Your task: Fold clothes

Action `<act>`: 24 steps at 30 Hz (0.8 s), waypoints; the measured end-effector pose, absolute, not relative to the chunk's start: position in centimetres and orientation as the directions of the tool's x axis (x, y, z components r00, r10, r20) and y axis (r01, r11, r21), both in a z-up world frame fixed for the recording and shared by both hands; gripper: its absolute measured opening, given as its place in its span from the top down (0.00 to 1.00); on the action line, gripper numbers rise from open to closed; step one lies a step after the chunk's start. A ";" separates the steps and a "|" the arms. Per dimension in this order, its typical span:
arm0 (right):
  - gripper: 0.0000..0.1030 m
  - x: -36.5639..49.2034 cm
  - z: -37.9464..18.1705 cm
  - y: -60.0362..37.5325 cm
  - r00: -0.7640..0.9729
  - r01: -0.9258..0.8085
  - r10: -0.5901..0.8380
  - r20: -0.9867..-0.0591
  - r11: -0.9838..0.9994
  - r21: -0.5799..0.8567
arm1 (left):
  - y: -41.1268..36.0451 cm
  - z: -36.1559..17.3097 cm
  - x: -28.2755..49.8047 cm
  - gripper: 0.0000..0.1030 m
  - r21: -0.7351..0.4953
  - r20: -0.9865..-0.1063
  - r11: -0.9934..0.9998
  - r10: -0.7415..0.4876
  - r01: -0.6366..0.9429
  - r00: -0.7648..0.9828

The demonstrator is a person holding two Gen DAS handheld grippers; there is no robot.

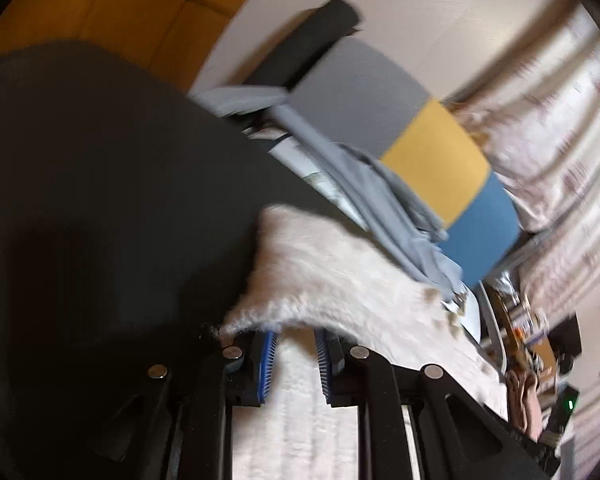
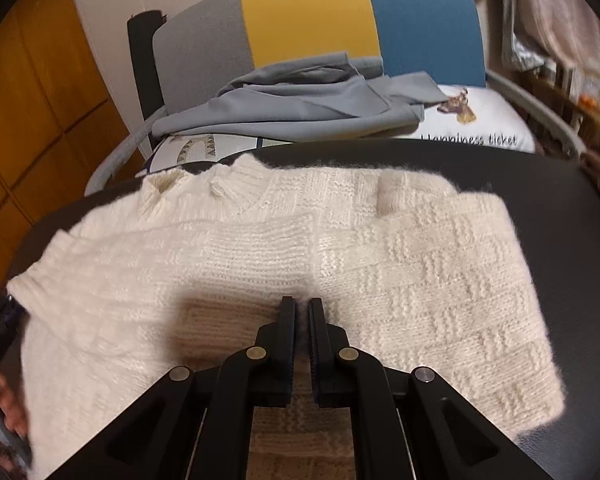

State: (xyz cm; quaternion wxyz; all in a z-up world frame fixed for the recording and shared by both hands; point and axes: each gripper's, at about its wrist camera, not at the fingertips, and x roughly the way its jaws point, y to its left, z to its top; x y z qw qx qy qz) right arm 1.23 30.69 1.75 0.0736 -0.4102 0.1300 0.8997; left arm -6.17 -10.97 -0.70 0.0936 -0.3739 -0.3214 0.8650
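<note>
A cream knit sweater (image 2: 380, 260) lies spread on a round black table (image 2: 560, 200), its collar toward the far side and a sleeve folded across the body. My right gripper (image 2: 301, 304) sits low over the sweater's middle, its jaws almost together with knit bunched between the tips. In the left wrist view the sweater (image 1: 332, 264) runs between the blue-padded fingers (image 1: 269, 360) of my left gripper (image 1: 296, 344), and its fuzzy edge is lifted over the tips. That view is blurred. A hand (image 2: 8, 408) shows at the sweater's left corner.
Behind the table stands a chair with a grey, yellow and blue back (image 2: 308, 12). It holds a crumpled grey garment (image 2: 300, 108) and a white printed cushion (image 2: 480, 120). Orange cabinet doors (image 2: 32, 100) stand at the left, cluttered shelves at the right.
</note>
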 end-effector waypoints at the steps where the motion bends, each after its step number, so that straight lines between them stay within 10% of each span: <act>1: 0.94 1.2 1.7 30.7 -0.656 -0.235 0.015 -0.754 -0.954 0.185 | -11.8 -1.7 -6.1 0.95 -0.660 -0.587 -0.742 0.410 0.120 -0.698; 10: 0.93 1.4 1.2 30.7 -0.687 -0.197 -0.080 -0.722 -0.937 0.290 | -13.2 -2.9 -5.4 0.96 -0.715 -0.550 -0.680 0.407 0.159 -0.729; 16: 0.82 3.9 3.0 33.0 -0.707 -0.298 -0.067 -0.704 -0.874 0.384 | -10.7 0.7 -2.3 0.85 -0.500 -0.661 -0.856 0.279 0.132 -0.697; 24: 0.82 2.6 5.3 28.2 -0.729 -0.113 -0.109 -0.676 -0.954 0.276 | -9.3 6.0 -0.2 0.82 -0.517 -0.536 -0.843 0.181 0.151 -0.824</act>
